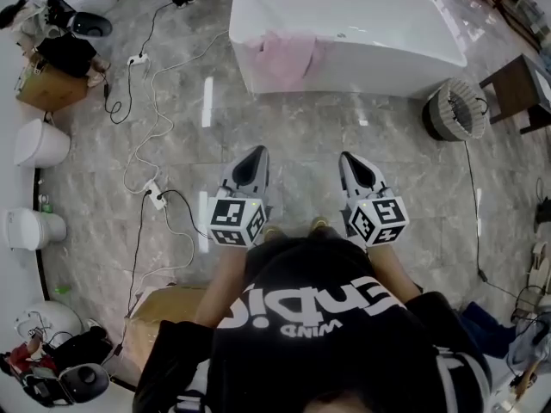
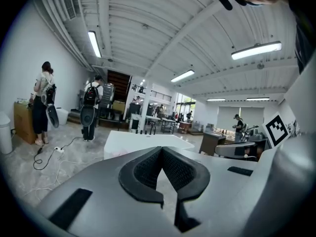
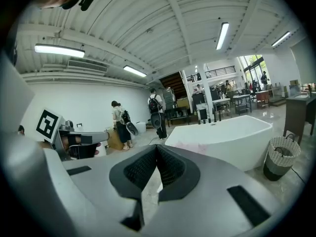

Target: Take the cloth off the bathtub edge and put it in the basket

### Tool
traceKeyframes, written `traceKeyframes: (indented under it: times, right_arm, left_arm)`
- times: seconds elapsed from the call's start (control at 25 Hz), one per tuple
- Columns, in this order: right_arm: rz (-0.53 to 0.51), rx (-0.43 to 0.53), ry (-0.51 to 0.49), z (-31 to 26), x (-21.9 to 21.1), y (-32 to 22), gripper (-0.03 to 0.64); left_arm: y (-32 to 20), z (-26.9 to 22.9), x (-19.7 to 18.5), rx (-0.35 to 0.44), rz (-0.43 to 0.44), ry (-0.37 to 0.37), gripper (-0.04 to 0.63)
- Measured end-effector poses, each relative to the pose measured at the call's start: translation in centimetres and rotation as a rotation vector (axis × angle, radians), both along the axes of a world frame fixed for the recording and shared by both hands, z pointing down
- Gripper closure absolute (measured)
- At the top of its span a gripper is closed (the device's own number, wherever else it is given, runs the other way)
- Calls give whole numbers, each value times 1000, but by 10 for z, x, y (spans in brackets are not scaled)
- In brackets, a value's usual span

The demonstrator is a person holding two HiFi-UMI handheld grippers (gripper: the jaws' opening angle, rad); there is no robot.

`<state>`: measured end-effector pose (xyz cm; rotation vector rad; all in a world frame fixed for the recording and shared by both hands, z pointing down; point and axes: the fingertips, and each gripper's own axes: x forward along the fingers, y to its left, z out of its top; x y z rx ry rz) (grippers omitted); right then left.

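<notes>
A pink cloth [image 1: 284, 54] hangs over the near edge of the white bathtub [image 1: 387, 33], toward its left end. A round woven basket [image 1: 456, 110] stands on the floor by the tub's right end. My left gripper [image 1: 257, 153] and right gripper [image 1: 346, 157] are held side by side in front of me, well short of the tub, both shut and empty. In the right gripper view the jaws [image 3: 157, 148] meet at the tips, with the cloth [image 3: 190, 146], tub [image 3: 232, 135] and basket [image 3: 280, 157] beyond. The left gripper [image 2: 160, 150] points at the tub [image 2: 143, 139].
Cables and a power strip [image 1: 155, 194] trail over the marble floor on the left. Toilets [image 1: 39, 143] and a cardboard box [image 1: 52, 84] line the left wall. A dark wooden table [image 1: 516, 89] stands right of the basket. People [image 2: 42, 102] stand far off.
</notes>
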<state>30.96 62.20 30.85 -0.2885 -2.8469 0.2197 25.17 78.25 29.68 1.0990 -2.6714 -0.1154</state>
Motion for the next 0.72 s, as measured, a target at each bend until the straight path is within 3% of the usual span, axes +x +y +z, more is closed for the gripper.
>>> traceKeyframes:
  times: [0.36,0.72]
  right_arm:
    - [68,28,10,8,-16,18,604]
    - [60,13,1,17,-87,21,604]
  left_arm:
    - [30,17,-23,9,49,4,581]
    - [28,23,-91,44,64,9,581]
